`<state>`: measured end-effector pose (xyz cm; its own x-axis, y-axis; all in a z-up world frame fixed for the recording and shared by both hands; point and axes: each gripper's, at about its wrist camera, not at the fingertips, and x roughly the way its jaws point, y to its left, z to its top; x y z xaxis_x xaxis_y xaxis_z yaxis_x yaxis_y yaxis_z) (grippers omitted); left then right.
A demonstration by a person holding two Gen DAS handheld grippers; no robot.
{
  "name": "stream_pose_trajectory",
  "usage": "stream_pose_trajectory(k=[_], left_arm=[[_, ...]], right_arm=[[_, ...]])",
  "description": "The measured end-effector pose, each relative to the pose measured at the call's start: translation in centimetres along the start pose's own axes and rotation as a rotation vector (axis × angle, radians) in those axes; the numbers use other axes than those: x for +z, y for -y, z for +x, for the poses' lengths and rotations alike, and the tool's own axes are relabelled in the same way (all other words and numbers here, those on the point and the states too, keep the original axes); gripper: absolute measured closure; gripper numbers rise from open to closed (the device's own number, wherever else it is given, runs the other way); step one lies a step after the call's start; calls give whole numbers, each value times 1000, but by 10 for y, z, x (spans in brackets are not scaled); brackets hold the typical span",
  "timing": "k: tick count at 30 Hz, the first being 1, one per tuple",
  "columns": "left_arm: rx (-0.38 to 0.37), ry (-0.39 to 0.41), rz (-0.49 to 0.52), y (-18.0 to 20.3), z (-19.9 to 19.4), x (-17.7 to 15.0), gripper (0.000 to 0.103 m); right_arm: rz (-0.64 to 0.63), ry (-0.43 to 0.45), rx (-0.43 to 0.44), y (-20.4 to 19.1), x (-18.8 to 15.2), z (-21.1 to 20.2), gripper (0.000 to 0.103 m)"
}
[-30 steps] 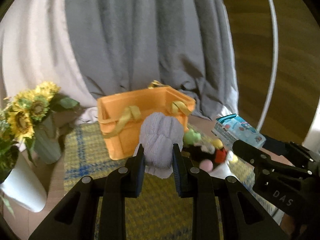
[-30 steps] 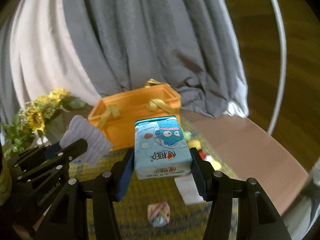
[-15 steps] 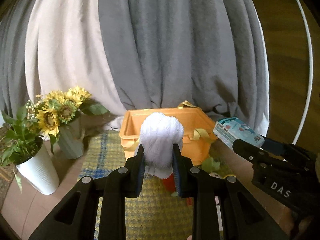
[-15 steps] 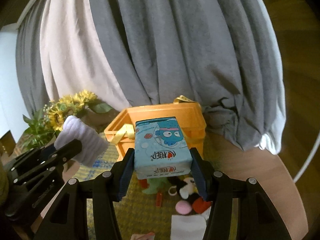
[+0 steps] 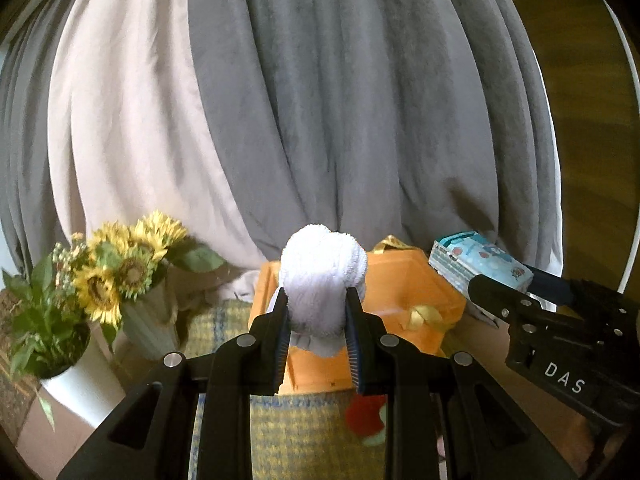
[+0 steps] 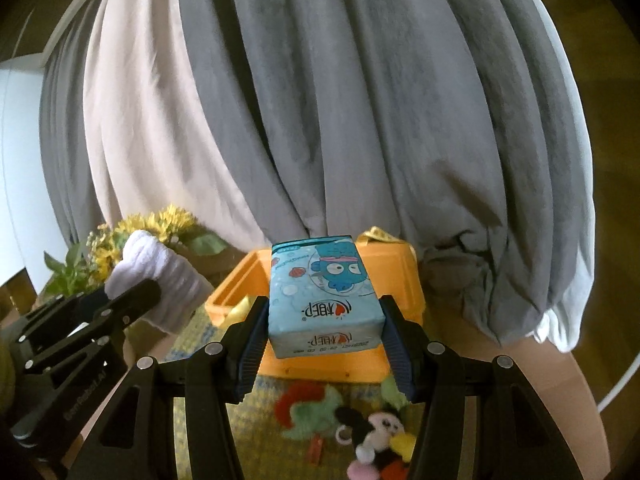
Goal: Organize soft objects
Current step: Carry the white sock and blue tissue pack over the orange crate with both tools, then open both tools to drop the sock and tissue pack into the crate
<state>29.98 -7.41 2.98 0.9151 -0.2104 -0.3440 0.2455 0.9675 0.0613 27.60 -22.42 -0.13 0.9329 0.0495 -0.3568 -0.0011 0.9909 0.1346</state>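
Hanging behind everything, grey curtain. Orange basket sits on yellow mat, just ahead of both grippers. Right gripper pinches blue tissue pack between its jaws, pack held in front of basket rim. Left gripper clamps rolled white towel, towel sticking up above the fingers, in front of basket. Mouse plush on mat below the pack.

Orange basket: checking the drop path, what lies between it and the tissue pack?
Nothing; right wrist view shows the tissue pack directly before the orange basket.
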Motion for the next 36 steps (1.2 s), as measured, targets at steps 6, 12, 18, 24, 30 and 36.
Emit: stream_pose_trajectory(k=[6, 12, 18, 24, 30, 36], left_arm=[[-10, -1, 3, -3, 32, 13, 78], [-10, -16, 12, -8, 75, 20, 78], [4, -73, 17, -11, 124, 15, 78], [11, -140, 39, -10, 165, 9, 77], [-15, -246, 64, -6, 206, -5, 64], [-12, -270, 50, -6, 209, -10, 43]], right_arm=[[-17, 16, -15, 3, 19, 25, 48], [-17, -18, -25, 9, 29, 64, 48], [-31, -81, -31, 16, 32, 111, 48], [-40, -175, -37, 22, 28, 157, 49], [-65, -251, -45, 27, 19, 189, 49], [-26, -280, -64, 39, 14, 199, 34]])
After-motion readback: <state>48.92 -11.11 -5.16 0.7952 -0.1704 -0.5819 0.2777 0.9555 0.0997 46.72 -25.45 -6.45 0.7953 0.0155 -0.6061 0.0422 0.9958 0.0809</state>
